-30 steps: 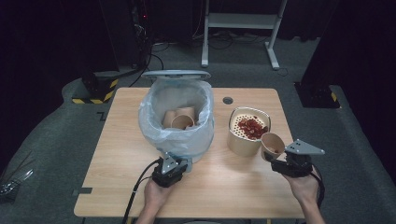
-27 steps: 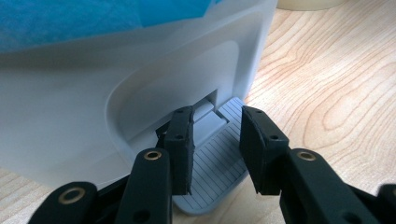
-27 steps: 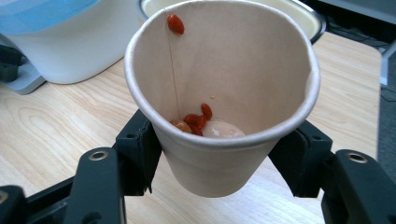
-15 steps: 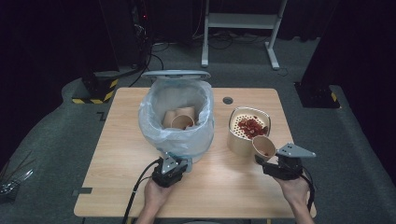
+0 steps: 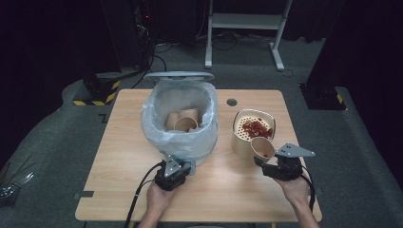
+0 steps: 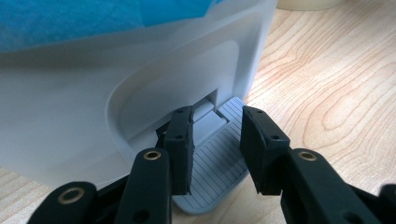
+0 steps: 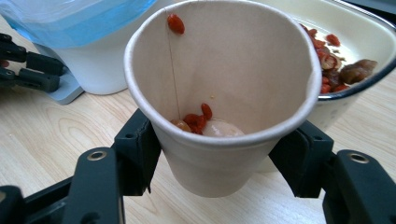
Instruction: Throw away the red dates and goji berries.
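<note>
Left gripper (image 5: pixel 179 167) sits low at the near foot of the pedal bin (image 5: pixel 180 124), jaws part-closed with a gap between them and nothing clamped; in the left gripper view the ribbed grey foot pedal (image 6: pixel 219 168) lies beneath and between the pads, just ahead of the fingertips, apparently pressed down. Judged purpose: the pedal is held down so that the bin's lid (image 5: pixel 179 75) stands raised behind the rim and the blue-tinted liner bag (image 5: pixel 157 128) stays open; used paper cups (image 5: pixel 183 121) already lie inside. Right of the bin, a cream strainer bowl (image 5: pixel 242 142) holds red berries and darker fruit on its perforated insert. Right gripper (image 5: pixel 268 164) grips a paper cup (image 7: pixel 219 93) across its lower body, one pad on each side, the cup tilted mouth toward the camera, right against the bowl's near wall. A few goji berries and a pale lump (image 7: pixel 205 122) sit at the cup's bottom, one berry stuck near the rim. Likely the dregs go to the strainer, then the cup to the bin. No brand, label or writing is readable on cup, bowl or bin.
</note>
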The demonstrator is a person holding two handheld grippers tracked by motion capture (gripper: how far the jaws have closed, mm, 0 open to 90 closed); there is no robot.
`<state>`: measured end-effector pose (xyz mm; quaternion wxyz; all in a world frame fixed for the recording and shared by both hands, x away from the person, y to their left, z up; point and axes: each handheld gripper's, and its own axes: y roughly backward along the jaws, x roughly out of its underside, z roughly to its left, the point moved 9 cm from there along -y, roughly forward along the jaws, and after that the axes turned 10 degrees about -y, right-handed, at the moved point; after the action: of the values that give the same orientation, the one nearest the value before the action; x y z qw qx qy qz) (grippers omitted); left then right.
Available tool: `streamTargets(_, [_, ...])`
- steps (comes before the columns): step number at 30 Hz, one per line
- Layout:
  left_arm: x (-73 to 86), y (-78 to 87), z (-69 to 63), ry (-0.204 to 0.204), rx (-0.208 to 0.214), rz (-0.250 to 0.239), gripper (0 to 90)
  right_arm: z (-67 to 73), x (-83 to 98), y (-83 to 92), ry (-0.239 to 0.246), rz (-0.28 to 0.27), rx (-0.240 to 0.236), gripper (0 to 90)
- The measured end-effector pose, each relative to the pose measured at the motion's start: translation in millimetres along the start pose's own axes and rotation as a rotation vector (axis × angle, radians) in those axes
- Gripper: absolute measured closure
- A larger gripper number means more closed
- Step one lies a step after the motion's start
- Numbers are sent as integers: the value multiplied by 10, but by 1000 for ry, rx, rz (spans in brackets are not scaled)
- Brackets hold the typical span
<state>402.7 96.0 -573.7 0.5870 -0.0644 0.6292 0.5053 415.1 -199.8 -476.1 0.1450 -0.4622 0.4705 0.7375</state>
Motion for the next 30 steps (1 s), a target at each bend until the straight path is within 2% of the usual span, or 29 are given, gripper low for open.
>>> streamTargets(3, [0,0,0,0,0,0,644,23,-29,1,-13,-9,-25,376])
streamTargets(8, [0,0,0,0,0,0,644,64,-93,27,-5,-21,-47,374])
streamTargets(20, [-4,-2,-3,5,0,-4,642,141,-303,-4,-22,-44,-101,373])
streamTargets(27, [-3,-1,-5,2,-2,-2,640,253,-483,-28,13,-53,-119,373])
streamTargets(30, [-4,-2,-4,3,-1,-4,640,276,-541,-45,51,-36,-102,373])
